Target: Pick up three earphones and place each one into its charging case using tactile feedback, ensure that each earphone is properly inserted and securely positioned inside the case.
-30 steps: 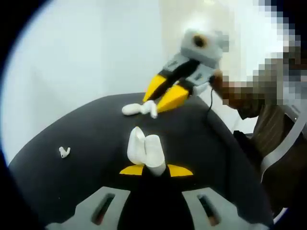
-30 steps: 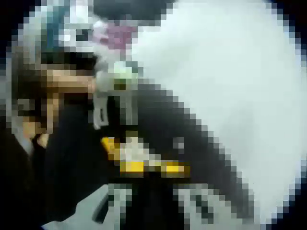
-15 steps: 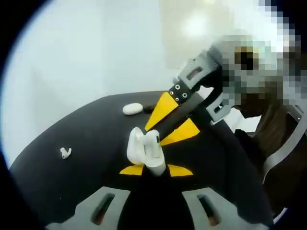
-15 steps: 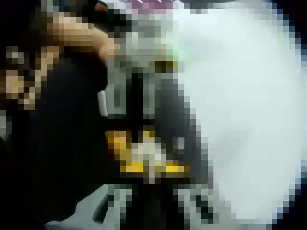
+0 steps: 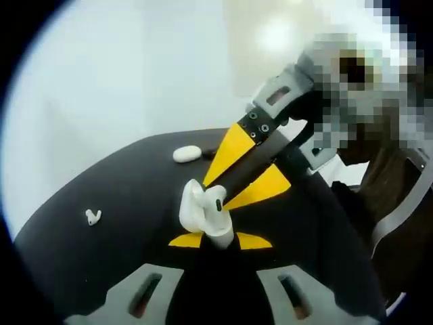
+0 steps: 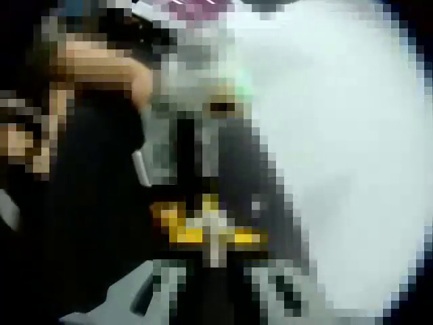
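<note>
My left gripper [image 5: 220, 241] is shut on a white charging case [image 5: 195, 211], which it holds upright with the lid open above the black table [image 5: 122, 189]. From the upper right, my right gripper [image 5: 220, 201] reaches down to the case's mouth. Its yellow jaws are pinched on a white earphone [image 5: 216, 204] that touches the case opening. A loose earphone [image 5: 91, 217] lies on the table at the left. A small white oval piece [image 5: 187, 154] rests near the far edge. The right gripper view is blurred into blocks; yellow jaw tips show low in the middle.
The round table's edge curves along the left and far sides against a white wall [image 5: 122, 74]. A person's brown sleeve [image 5: 399, 203] sits close on the right.
My right gripper left the far white pieces, lifting one earphone, and swung to the case in my left gripper. The oval piece stays behind. My left gripper has not moved.
</note>
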The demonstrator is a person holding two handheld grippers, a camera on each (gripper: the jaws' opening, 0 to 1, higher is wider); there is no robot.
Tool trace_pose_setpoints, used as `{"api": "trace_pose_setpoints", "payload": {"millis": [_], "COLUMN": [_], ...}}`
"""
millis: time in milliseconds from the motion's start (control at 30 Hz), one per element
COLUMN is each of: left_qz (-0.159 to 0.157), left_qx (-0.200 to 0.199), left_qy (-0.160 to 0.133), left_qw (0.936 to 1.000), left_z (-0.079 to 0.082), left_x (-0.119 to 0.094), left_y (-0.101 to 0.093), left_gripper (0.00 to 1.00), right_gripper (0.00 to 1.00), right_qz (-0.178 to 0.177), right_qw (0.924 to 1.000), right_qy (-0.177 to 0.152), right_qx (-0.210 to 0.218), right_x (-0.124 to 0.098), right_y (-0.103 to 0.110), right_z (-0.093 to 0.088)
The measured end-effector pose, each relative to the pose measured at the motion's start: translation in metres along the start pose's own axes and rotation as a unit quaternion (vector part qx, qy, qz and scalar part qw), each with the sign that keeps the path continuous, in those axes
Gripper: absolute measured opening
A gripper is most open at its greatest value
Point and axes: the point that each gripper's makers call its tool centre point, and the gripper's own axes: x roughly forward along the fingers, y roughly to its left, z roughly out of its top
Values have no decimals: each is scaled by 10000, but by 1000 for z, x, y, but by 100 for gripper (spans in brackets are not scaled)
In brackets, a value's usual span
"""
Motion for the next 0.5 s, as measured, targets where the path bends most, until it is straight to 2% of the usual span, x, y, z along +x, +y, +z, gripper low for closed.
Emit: {"api": "trace_pose_setpoints", "payload": {"millis": [133,200,267,333,433,500], "left_qz": [1,-1,-1,-1,-3,-6], "left_qx": [5,4,7,3,4,1], "left_qy": [0,5,1,-4,-5,-8], "left_qw": [10000,10000,10000,10000,10000,10000], "left_z": [0,0,0,0,0,0], "left_x": [0,0,0,-1,-1,-1], "left_y": [0,0,0,0,0,0], "left_gripper": [14,14,14,14,14,14], "right_gripper": [12,12,11,11,12,12], "right_qz": [130,137,232,478,480,495], "right_qw": [9998,9999,9997,9980,9976,9940], "right_qy": [128,80,-20,-207,-277,-584], "right_qx": [-27,-48,42,354,415,780], "right_x": [1,1,0,-2,-8,-13], "right_y": [7,7,9,14,4,-8], "right_z": [0,2,5,10,6,11]}}
